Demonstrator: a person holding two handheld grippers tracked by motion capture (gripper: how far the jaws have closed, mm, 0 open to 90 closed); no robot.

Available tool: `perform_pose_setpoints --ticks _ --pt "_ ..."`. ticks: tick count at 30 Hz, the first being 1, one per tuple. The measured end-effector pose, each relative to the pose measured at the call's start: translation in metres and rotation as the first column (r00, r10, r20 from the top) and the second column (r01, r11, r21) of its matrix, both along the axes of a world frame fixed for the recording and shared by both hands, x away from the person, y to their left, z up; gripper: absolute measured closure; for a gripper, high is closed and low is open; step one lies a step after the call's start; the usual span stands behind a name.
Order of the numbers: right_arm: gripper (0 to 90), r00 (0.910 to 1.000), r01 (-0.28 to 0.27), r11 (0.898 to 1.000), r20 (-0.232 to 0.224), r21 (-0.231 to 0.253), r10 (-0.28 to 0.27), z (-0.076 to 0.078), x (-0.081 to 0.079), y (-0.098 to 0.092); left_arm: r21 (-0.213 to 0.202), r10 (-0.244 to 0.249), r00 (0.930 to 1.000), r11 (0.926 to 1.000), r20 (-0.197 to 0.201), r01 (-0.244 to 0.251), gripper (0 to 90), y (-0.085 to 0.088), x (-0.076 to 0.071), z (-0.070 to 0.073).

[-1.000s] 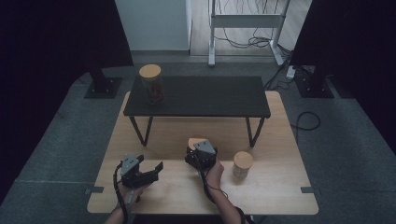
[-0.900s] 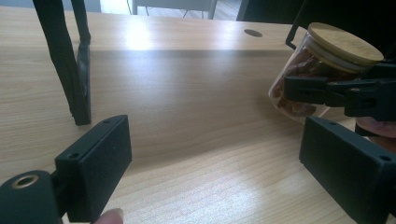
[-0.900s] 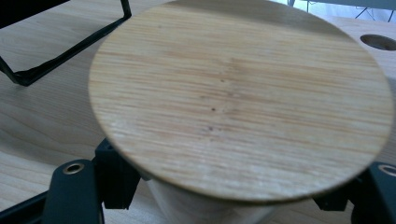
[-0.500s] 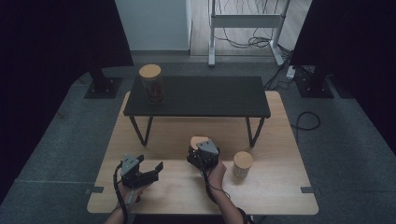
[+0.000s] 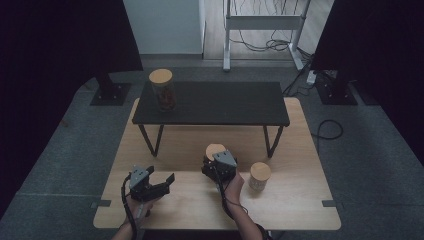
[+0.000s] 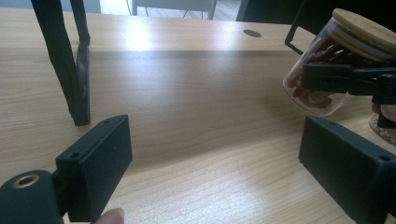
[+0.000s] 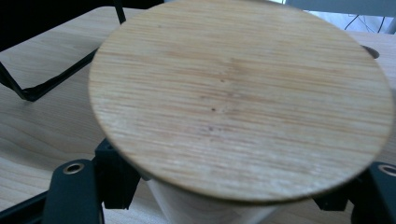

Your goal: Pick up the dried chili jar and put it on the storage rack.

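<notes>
My right gripper point(image 5: 219, 162) is shut on a glass jar with a round wooden lid point(image 5: 216, 149) and holds it just above the light wooden table point(image 5: 300, 200), in front of the black bench. In the right gripper view the lid point(image 7: 238, 93) spreads across the frame, with a black jaw on each side of the jar's glass body. In the left gripper view the same jar point(image 6: 322, 95) hangs tilted at the right with reddish-brown contents. My left gripper point(image 5: 161, 176) rests near the table's front left, open, with bare tabletop between its pads point(image 6: 100, 156).
A second wooden-lidded jar point(image 5: 260, 176) stands on the table just right of my right hand. A third jar point(image 5: 163, 90) stands on the left end of the low black bench point(image 5: 225, 105). A bench leg point(image 6: 70, 60) rises close ahead of the left gripper.
My right gripper has carried the jar a little farther from me, toward the bench. The left gripper has stayed where it was.
</notes>
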State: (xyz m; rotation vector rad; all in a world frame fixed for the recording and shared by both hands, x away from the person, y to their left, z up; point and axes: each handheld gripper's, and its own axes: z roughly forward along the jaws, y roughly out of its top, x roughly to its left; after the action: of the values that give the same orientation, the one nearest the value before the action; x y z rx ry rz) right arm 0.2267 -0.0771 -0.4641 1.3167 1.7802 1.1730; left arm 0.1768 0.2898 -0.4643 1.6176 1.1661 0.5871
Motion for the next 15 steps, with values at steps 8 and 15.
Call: perform_pose_setpoints --ticks 8,15 --pt "25.6 0.9998 0.001 1.0 0.02 0.012 -0.001 0.0033 -0.0049 -0.0034 0.002 -0.001 1.0 1.0 -0.001 0.001 9.2 -0.0006 0.0001 -0.0001" --pt "25.6 0.9993 0.001 1.0 0.036 0.029 -0.002 0.0087 -0.0105 -0.0093 0.004 -0.002 1.0 1.0 -0.001 0.002 9.2 -0.001 0.0 -0.0003"
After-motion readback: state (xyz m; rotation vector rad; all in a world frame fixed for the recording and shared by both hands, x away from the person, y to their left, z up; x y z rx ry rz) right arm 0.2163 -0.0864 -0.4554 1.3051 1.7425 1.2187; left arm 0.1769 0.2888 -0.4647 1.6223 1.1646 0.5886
